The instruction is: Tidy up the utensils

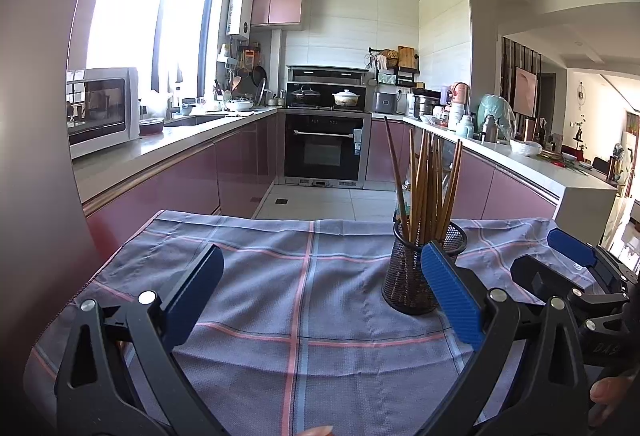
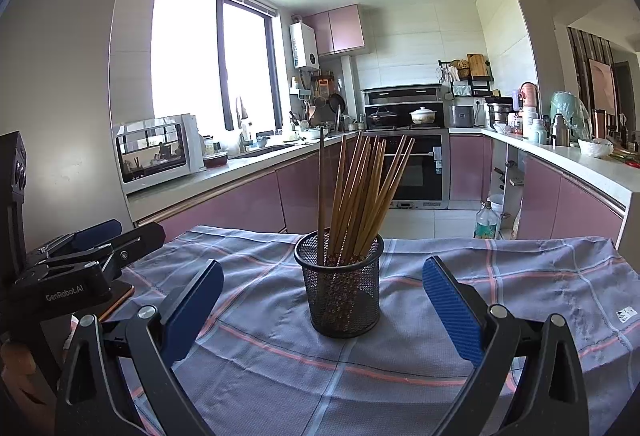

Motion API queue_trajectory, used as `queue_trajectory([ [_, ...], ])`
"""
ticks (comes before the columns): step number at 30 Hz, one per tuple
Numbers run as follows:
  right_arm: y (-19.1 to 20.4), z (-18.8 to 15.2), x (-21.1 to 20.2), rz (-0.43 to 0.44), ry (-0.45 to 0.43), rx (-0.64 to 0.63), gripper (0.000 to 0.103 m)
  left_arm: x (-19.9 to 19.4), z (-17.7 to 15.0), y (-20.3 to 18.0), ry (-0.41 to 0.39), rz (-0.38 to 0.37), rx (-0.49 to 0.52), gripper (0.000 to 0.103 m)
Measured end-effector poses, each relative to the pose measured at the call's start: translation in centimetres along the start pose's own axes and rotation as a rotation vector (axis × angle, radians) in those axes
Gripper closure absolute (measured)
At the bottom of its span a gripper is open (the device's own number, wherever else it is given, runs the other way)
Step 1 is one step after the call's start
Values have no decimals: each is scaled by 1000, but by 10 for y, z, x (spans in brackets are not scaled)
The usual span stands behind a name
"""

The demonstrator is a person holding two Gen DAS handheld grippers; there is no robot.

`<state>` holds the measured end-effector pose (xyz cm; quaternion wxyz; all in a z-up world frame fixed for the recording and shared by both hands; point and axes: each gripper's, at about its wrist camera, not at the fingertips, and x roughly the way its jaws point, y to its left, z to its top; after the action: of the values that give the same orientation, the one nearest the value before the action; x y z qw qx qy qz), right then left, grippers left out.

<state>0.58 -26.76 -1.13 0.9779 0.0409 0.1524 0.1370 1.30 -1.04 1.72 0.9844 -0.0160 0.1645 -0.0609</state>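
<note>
A black mesh cup (image 2: 340,288) stands upright on the checked cloth, holding several wooden chopsticks (image 2: 360,196) that fan out to the right. My right gripper (image 2: 320,276) is open, its blue pads on either side of the cup and a little in front of it, touching nothing. In the left wrist view the same cup (image 1: 408,276) with its chopsticks (image 1: 428,188) stands just beyond my right-hand fingertip. My left gripper (image 1: 320,264) is open and empty over the cloth. The right gripper (image 1: 568,264) shows at the right edge, the left gripper (image 2: 92,248) at the far left.
The blue-grey cloth (image 1: 300,296) with pink lines covers the table. Beyond its far edge lie the kitchen floor, pink cabinets, an oven (image 1: 324,148) and a microwave (image 1: 104,108) on the left counter. A plastic bottle (image 2: 486,222) stands on the floor. A fingertip (image 1: 608,392) shows low right.
</note>
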Motion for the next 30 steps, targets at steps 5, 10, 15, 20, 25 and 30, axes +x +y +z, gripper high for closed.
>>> queue_trajectory([
  [5, -1, 1, -1, -3, -6, 2, 7, -1, -1, -2, -3, 1, 4, 6],
  [10, 0, 1, -3, -4, -9, 0, 7, -2, -2, -3, 1, 1, 9, 6],
  [15, -1, 1, -3, -4, -11, 3, 7, -2, -2, -3, 0, 2, 10, 6],
  [20, -1, 2, -4, -7, -16, 2, 7, -2, -3, -3, 2, 1, 8, 6],
  [25, -1, 2, -4, -5, -21, 4, 7, -1, -4, -3, 4, 0, 8, 6],
  [30, 0, 1, -4, -5, -22, 1, 7, -1, -4, -3, 8, -1, 7, 6],
])
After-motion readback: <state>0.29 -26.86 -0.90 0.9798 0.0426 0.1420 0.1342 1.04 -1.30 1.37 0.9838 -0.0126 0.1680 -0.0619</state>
